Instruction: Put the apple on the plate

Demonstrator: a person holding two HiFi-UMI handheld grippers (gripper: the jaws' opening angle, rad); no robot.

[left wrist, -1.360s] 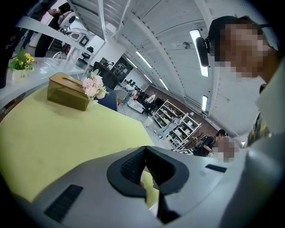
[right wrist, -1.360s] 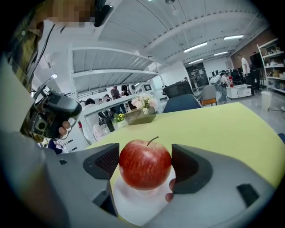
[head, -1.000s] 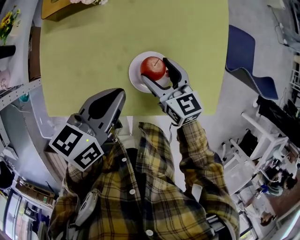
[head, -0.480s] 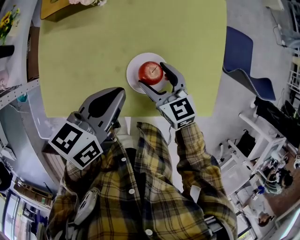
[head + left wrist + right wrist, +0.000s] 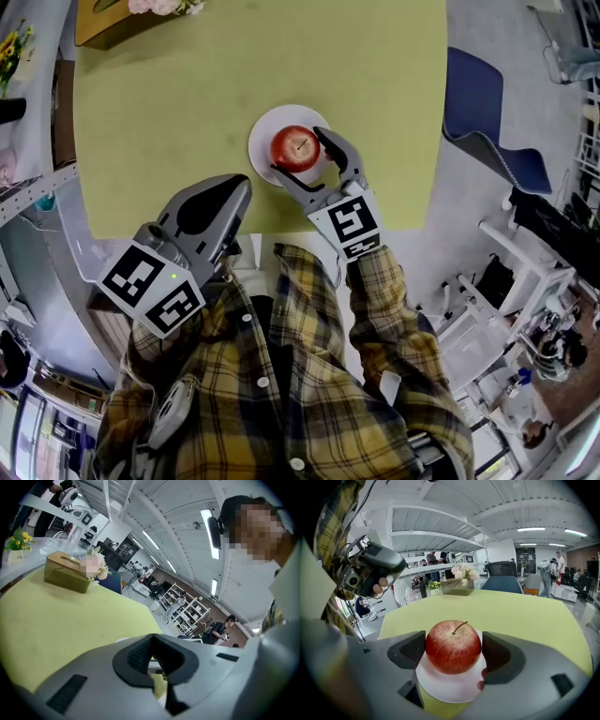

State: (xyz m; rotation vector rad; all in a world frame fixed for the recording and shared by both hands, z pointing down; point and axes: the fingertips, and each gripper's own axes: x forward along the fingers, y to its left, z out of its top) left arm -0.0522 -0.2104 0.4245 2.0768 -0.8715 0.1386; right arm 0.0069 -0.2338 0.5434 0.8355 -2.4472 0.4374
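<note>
A red apple [image 5: 294,148] [image 5: 453,646] is over the middle of a small white plate [image 5: 262,139] [image 5: 450,689] near the front edge of the yellow-green table [image 5: 178,94]. It rests on the plate or hangs just above it. My right gripper [image 5: 300,154] [image 5: 453,654] reaches in from the front, its two pads pressed against the apple's sides, shut on it. My left gripper [image 5: 232,190] [image 5: 154,660] hangs shut and holds nothing, off the table's front edge, left of the plate.
A brown tissue box with pink flowers [image 5: 103,19] [image 5: 68,576] stands at the table's far left corner. A blue chair [image 5: 487,122] is to the right of the table. Shelves and clutter line the floor on both sides.
My right gripper has carried the apple a little left, from the plate's right side to over its middle. The left gripper has stayed where it was.
</note>
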